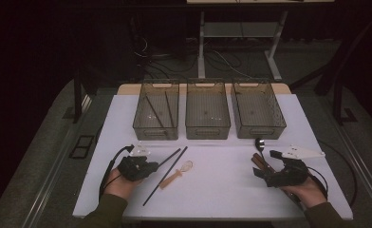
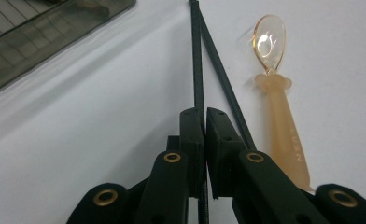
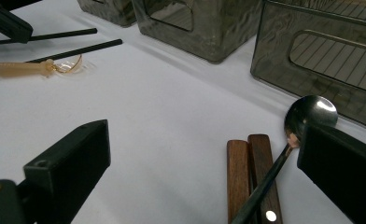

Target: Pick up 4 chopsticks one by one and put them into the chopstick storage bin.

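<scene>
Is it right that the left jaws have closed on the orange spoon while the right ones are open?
Not quite. The left gripper has closed on a black chopstick; the orange spoon lies free beside it, as the left gripper view shows. The right gripper is indeed open.

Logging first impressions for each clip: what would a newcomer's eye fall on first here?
Probably the three smoky see-through bins in a row at the table's far side, the left one already holding dark chopsticks. Next, the left gripper, shut on a black chopstick on the white table, beside an amber plastic spoon. At the right, the open right gripper sits over a metal spoon and wooden handles.
</scene>
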